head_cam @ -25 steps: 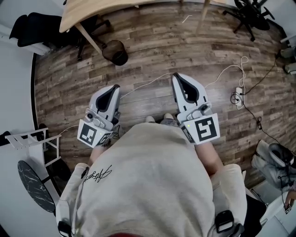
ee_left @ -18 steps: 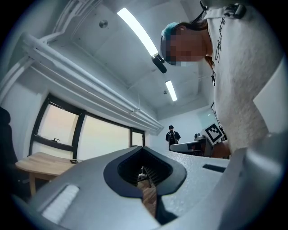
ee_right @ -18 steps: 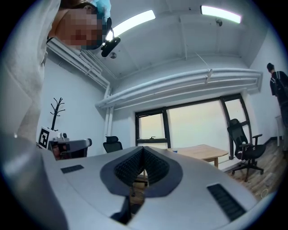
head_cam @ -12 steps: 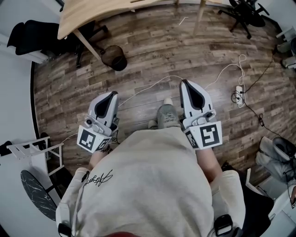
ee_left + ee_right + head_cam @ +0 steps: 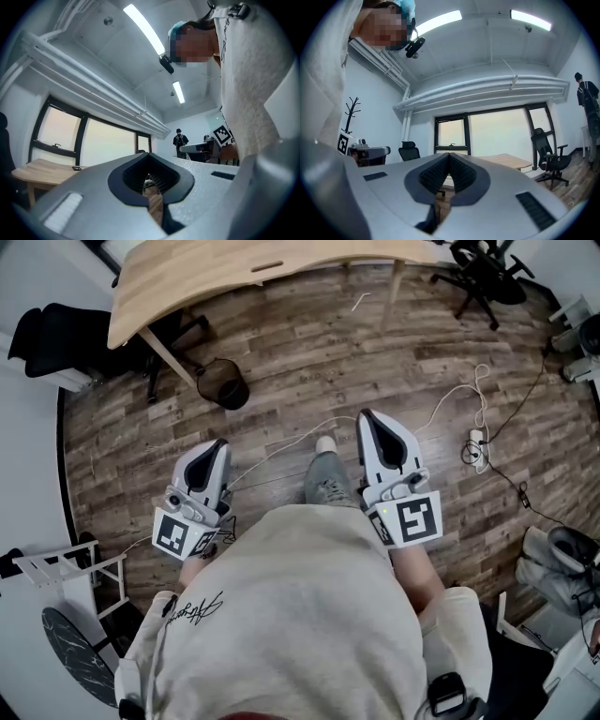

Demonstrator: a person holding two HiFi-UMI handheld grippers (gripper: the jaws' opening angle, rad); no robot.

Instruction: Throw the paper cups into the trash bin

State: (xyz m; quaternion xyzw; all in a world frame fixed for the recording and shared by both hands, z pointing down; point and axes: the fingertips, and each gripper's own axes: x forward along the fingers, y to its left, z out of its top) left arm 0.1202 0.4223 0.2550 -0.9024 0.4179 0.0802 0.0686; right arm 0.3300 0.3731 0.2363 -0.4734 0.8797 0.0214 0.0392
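Paper cups show in no view, so I cannot say where they are; neither gripper carries one. The black wire-mesh trash bin (image 5: 223, 383) stands on the wood-plank floor (image 5: 309, 343), well ahead of the person and to their left. The left gripper (image 5: 218, 442) has its jaws pressed together with nothing between them. The right gripper (image 5: 367, 414) is likewise closed and empty.

The main risk, as I judge it, is at the bin itself. It sits just beside the slanted leg of the pale wooden desk (image 5: 234, 273), partly under the desk's edge. A cup tossed from a distance could strike the leg or the tabletop and roll away across the floor. The bin's mouth looks small, so a drop from close above seems safer.

A thin white cable (image 5: 281, 440) runs across the floor between the bin and the person's grey shoe (image 5: 324, 486), and could snag a foot on the way. Far to the bin's right lie a white power strip (image 5: 474, 448) and a black office chair (image 5: 478, 273), both clear of the path.
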